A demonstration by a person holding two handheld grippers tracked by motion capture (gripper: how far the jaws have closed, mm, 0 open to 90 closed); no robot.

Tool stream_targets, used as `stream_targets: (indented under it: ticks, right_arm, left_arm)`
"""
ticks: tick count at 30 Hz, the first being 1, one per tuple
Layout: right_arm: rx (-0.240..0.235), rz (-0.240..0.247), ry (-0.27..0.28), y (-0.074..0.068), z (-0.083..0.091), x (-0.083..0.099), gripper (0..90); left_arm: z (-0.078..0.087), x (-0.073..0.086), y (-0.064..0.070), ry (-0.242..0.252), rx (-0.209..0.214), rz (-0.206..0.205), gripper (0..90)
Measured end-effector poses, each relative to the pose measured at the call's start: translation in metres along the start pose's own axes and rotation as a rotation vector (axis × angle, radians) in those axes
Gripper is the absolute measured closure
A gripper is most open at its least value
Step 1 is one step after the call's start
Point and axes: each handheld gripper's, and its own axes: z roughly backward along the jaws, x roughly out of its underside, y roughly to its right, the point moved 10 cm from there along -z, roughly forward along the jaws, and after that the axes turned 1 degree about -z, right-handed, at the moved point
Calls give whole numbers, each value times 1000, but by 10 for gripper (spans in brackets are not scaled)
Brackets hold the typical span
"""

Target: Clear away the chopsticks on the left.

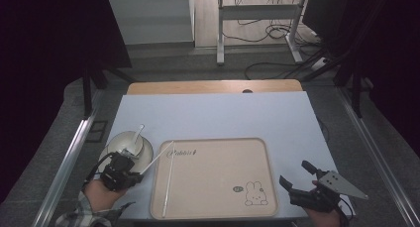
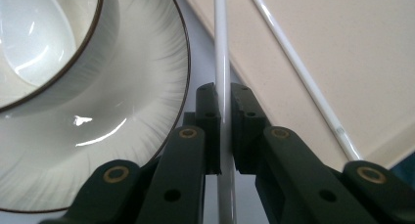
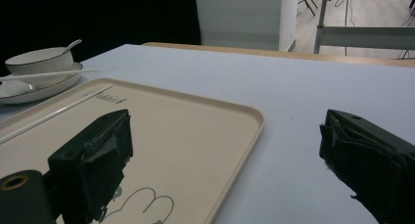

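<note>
The left gripper holds its jaws closed on a white chopstick, which runs up between them along the gap between the plate and the beige tray. In the high view this chopstick slants from the left gripper up over the tray's near-left corner. A second white chopstick lies flat inside the tray, close along its left rim and just beside the held one. To the left of the tray, the plate carries a white bowl with a spoon leaning in it; the bowl and plate rim sit right against the left gripper's side, crowding it there. The right gripper rests off the tray's right edge on the pale blue table, its jaws spread wide and gripping nothing. A rabbit drawing marks the tray's near-right corner, between the chopsticks and the right gripper.
</note>
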Motion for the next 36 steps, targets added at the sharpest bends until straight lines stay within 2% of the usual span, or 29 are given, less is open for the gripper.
stream_targets:
  ticks: [7, 10, 12, 16, 25, 29, 36]
  right_arm:
    - [-4, 0, -9, 0, -1, 1, 43]
    - [-2, -2, -11, 0, -1, 2, 42]
    - [1, 1, -15, 0, -1, 3, 41]
    - [14, 1, -32, 2, -3, 5, 30]
    - [33, -3, -37, 4, -3, 6, 18]
    - [36, 1, -35, 4, -3, 6, 12]
    - [43, 7, -55, 3, -5, 9, 0]
  left_arm:
    - [-4, -4, 9, 32, -4, 40, 848]
    - [-4, -4, 11, 41, -2, 45, 847]
    - [-4, -4, 13, 45, -2, 65, 848]
    - [-6, -3, 18, 23, 3, 80, 848]
    - [-8, -7, 24, 50, -3, 143, 848]
    - [-10, -9, 30, 46, -6, 156, 848]
    - [-15, -12, 34, 54, -1, 204, 848]
